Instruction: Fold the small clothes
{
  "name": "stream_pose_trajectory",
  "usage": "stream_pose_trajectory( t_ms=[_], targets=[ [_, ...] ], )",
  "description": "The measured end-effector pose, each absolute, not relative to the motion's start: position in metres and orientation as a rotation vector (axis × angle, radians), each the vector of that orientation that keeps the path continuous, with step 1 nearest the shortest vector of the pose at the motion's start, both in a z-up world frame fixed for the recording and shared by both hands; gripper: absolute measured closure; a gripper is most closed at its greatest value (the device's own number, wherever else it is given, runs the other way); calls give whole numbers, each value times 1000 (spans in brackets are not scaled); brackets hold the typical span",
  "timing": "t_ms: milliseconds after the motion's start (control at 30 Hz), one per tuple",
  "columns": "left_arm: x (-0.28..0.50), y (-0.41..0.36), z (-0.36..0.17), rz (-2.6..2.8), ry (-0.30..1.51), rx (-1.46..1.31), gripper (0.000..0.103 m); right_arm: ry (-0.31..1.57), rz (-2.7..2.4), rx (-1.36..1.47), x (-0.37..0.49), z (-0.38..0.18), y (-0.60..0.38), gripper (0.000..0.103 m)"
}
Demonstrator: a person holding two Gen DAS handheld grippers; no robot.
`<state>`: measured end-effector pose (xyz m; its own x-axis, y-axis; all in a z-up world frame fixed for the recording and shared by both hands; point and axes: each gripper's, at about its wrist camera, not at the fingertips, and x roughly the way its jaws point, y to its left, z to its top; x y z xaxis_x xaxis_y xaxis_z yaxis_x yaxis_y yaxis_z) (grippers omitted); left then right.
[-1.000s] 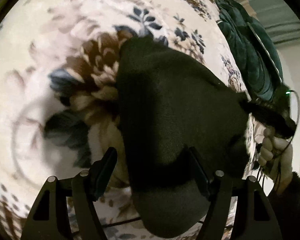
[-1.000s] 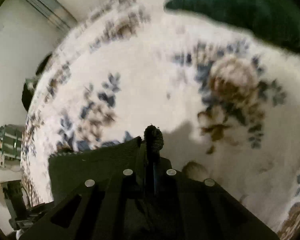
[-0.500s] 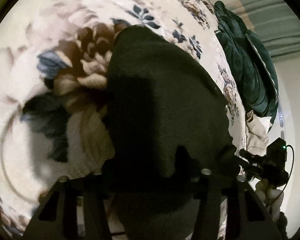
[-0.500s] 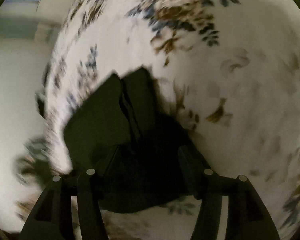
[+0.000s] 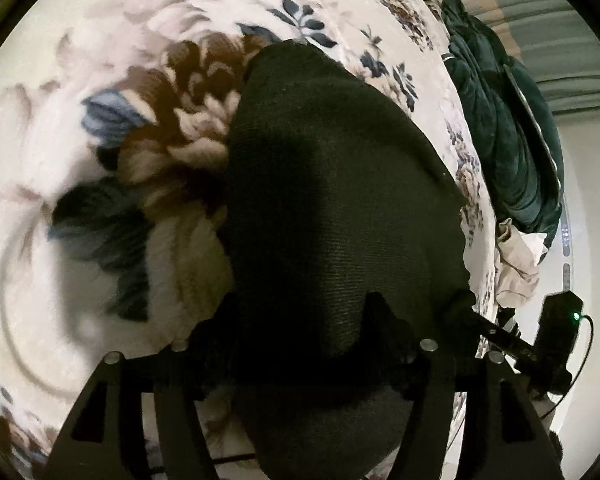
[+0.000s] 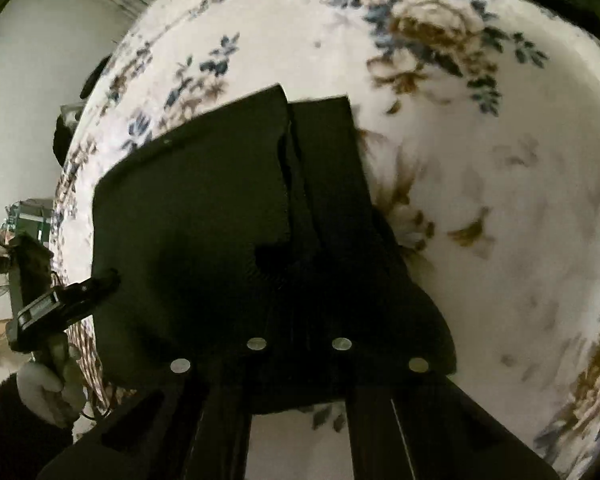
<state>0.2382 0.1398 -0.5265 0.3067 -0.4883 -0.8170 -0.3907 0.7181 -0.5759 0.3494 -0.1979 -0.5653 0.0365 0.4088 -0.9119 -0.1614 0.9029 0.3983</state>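
While the black cloth lies spread on the flowered blanket, the left tongs stand over its near edge with fingers apart, cloth bulging up between them; whether they pinch it I cannot tell. In the left wrist view, bare blanket stretches wide to the left of the cloth and beyond its far end. To the right the blanket's edge drops away near a heap of dark green quilted fabric, and the right tongs show at the cloth's right corner.

In the right wrist view the cloth is a flat dark knit with straight edges and a lapped fold running down its middle. The right tongs have fingers drawn close together, gripping its near edge. Open blanket lies to the right, soft and plush with brown and blue flowers.
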Motion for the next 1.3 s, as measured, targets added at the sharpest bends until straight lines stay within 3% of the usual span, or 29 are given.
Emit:
stream_pose_trajectory(
  t_ms=[167, 300, 367, 400, 433, 467, 667, 700, 733, 767, 967, 1200, 1300],
  targets=[
    [233, 144, -514, -80, 1277, -817, 41, 1393, 316, 321, 335, -536, -234, 100],
    [232, 148, -511, -61, 1280, -783, 41, 1593, 346, 282, 336, -561, -224, 100],
    [233, 149, -510, -56, 1280, -773, 41, 1580, 358, 377, 350, -554, -228, 93],
    [233, 149, -510, -57, 1276, -767, 41, 1541, 377, 437, 358, -547, -230, 78],
    [233, 149, -509, -55, 1273, -761, 41, 1486, 377, 483, 373, -539, -231, 56],
    [234, 149, -509, -52, 1271, -756, 41, 1454, 385, 502, 386, -536, -227, 51],
    [238, 148, -513, -51, 1266, -758, 41, 1539, 415, 377, 459, -586, -166, 50],
    [239, 149, -513, -51, 1266, -758, 41, 1574, 380, 312, 466, -599, -156, 54],
    [240, 149, -513, -51, 1266, -758, 41, 1554, 374, 277, 467, -603, -150, 91],
    [241, 149, -512, -51, 1263, -759, 41, 1523, 360, 234, 466, -601, -146, 99],
    [242, 152, -503, -40, 1258, -748, 41, 1373, 310, 249, 464, -557, -173, 101],
    [270, 170, -486, 2, 1258, -656, 41, 1401, 238, 242, 489, -580, -185, 101],
    [302, 184, -500, -17, 1257, -738, 41, 1424, 250, 209, 490, -590, -175, 101]
  ],
)
